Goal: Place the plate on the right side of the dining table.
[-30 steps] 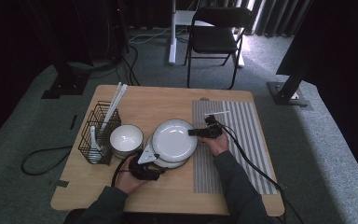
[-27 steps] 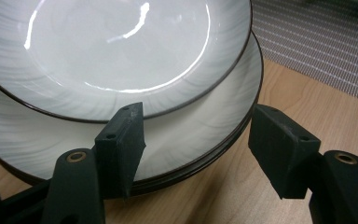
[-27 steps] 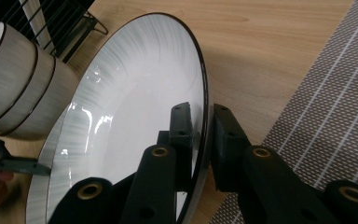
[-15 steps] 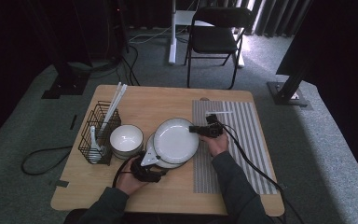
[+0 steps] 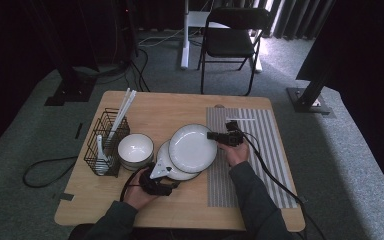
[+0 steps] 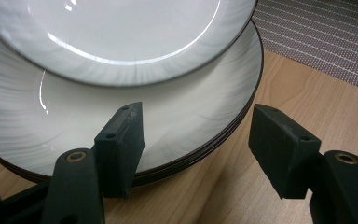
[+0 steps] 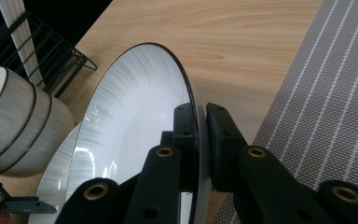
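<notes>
You have one lifted plate (image 5: 192,147) at the table's centre, and a stack (image 6: 121,135) under it at 7 o'clock showing two rims (perhaps more, hard to tell). Bowls (image 5: 135,150): three stacked, at 9 o'clock of the plates. One wire rack (image 5: 105,142) farther at 9, one striped mat (image 5: 260,150) at 3, and one chair (image 5: 230,40) at 12.

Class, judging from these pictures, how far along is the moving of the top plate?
Done: the right gripper has clamped the top plate by its rim and tilted it off the stack of plates. In hand: the open left gripper waits at the stack's edge. Left: setting the plate down, probably on the striped mat.
</notes>
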The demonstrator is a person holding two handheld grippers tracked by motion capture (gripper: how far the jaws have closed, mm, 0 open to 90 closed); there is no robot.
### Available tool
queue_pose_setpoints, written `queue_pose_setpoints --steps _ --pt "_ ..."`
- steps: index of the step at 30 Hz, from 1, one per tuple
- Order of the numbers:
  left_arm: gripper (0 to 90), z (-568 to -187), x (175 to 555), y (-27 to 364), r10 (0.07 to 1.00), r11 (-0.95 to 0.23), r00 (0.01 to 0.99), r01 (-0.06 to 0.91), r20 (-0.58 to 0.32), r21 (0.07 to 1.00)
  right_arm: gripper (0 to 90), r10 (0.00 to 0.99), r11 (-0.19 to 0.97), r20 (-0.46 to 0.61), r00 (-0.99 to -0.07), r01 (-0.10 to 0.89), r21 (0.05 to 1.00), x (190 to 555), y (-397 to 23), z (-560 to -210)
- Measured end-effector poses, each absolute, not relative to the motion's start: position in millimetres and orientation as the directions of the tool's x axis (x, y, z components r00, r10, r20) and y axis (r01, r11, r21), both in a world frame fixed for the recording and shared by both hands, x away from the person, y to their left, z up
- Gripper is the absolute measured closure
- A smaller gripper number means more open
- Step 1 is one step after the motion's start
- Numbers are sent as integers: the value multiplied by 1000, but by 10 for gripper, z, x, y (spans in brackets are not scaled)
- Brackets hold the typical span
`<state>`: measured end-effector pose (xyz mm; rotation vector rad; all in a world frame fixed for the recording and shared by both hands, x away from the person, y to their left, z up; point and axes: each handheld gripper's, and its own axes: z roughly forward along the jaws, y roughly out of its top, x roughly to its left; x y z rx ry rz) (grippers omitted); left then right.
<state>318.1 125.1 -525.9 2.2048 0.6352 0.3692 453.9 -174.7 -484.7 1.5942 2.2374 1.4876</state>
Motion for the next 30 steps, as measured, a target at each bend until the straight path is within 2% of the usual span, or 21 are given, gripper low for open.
queue_pose_setpoints --steps 14,30 --pt "363 -5256 3171 1268 555 -550 831 325 46 769 834 760 -16 464 -455 701 713 4480 -2132 -4596" --pt "363 -5257 3159 1276 559 -540 828 326 41 776 835 825 -121 463 -324 698 706 4364 -2872 -4591"
